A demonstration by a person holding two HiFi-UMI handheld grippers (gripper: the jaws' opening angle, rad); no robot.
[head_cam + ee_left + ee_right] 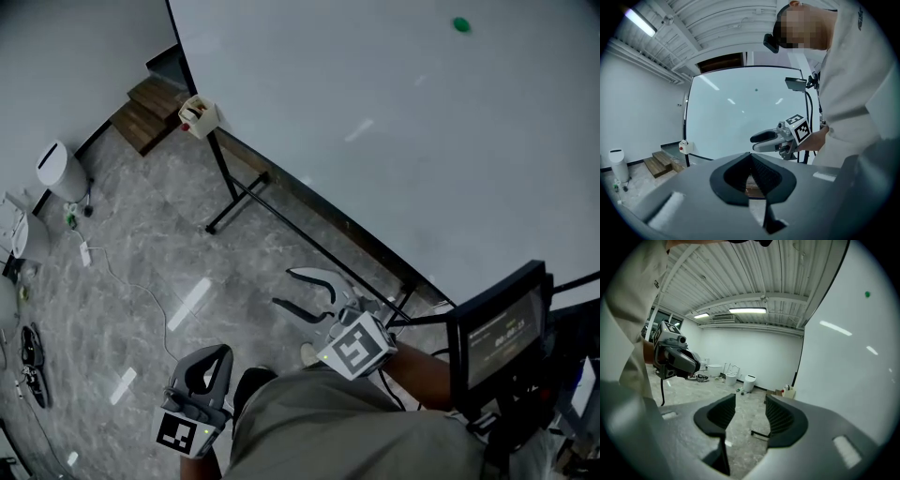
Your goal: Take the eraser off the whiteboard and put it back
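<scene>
Beige with a red spot, what is taken for the eraser (199, 114) is seen at the whiteboard's (394, 122) lower left corner, well apart from both grippers. The right gripper (284, 287), spread and empty, is judged nearer; the left gripper (214, 361) is closed on nothing.

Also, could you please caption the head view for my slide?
Seen from above: left hand-held gripper shut, right hand-held gripper open, low beside the whiteboard.

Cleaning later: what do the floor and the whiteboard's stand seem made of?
Floor: probably polished grey marble-look tile; veining and sharp light reflections show.
Whiteboard stand: likely black-painted metal tubing, thin and straight.
</scene>
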